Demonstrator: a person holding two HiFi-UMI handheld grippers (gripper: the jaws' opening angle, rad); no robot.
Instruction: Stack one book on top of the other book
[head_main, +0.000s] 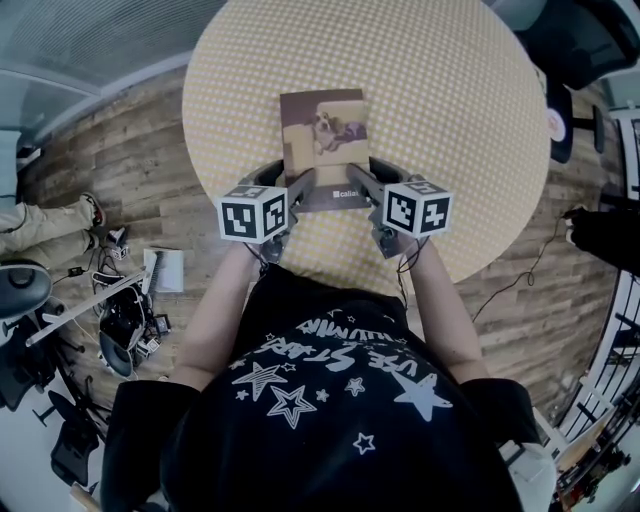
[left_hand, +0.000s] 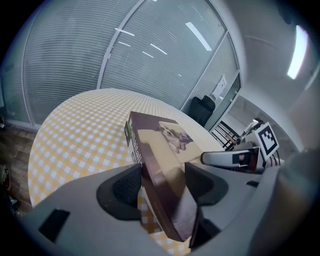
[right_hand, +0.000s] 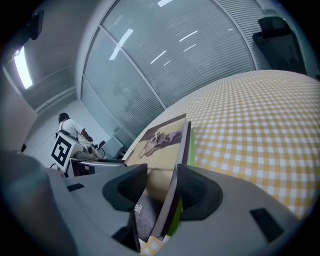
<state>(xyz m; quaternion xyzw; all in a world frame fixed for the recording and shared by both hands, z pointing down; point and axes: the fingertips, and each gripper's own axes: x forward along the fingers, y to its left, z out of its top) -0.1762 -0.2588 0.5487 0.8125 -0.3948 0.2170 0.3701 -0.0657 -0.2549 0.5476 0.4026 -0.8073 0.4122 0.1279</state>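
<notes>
**Here, two grippers on one book: setting it down square**

Presently the book (head_main: 323, 130) lies lengthwise away from you on the checked table (head_main: 470, 110), with its dog-picture cover facing up. Your left gripper (head_main: 293, 186) is clamped on the near left corner and your right gripper (head_main: 368, 182) on the near right corner. In each gripper view the pads press on the book's two faces, with nothing else between them. The near edge appears lifted a little off the cloth, and the far edge seems to rest lower.

From above only one book can be made out. In the right gripper view a green strip (right_hand: 188, 145) runs under the book's right side. It may be the second book already beneath, or only a back cover; you cannot tell which.

To do this step well, hold both corners with equal firmness, so that neither hand twists the cover. Lower the near edge level, without dragging it. If the green strip is the lower book, line up spines and corners before you loosen anything. Then open both grippers together and draw them straight back towards you. One gripper letting go early would probably swing the book askew.
</notes>
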